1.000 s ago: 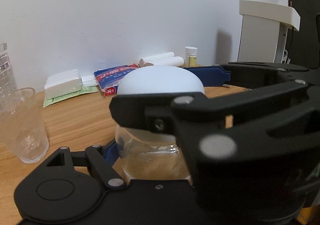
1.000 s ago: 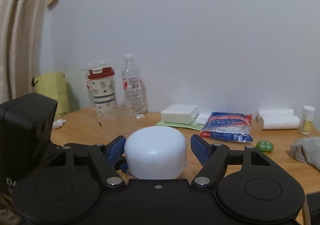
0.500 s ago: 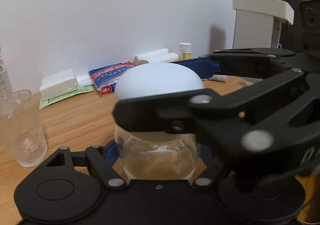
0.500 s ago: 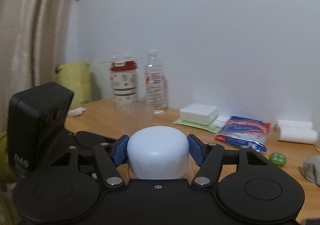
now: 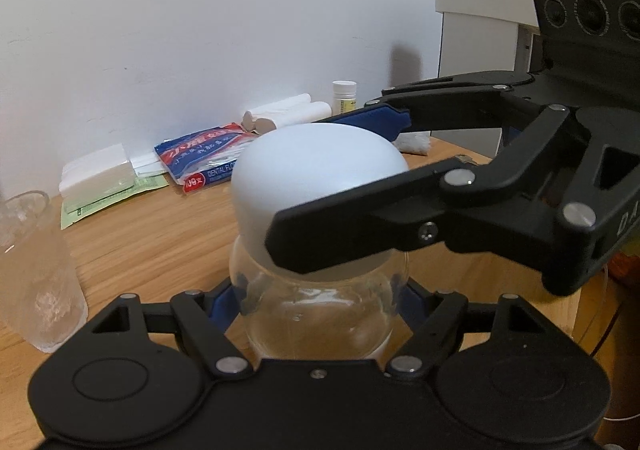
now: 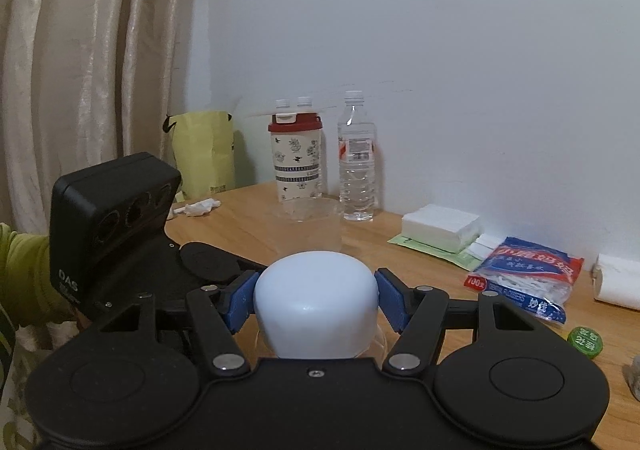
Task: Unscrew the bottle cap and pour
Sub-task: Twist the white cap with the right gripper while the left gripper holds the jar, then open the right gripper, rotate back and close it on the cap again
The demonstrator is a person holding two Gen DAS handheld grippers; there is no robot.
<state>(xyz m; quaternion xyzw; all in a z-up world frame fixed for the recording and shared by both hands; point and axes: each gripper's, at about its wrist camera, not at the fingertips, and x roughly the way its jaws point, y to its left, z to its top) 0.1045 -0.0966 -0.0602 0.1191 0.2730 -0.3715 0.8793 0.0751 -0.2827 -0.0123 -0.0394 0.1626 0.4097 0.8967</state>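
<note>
The left tongs (image 5: 318, 296) are clenched on the clear bottle (image 5: 316, 314), which stands upright on the table (image 5: 160, 246), its long axis vertical. Just above them the right tongs (image 6: 316, 300) straddle the white cap (image 6: 316, 306) level, a blue pad at each flank – whether both pads press it, I cannot tell. The cap sits on the bottle's neck. Farther left stands a clear plastic cup (image 5: 38, 270) – the likely pouring target.
</note>
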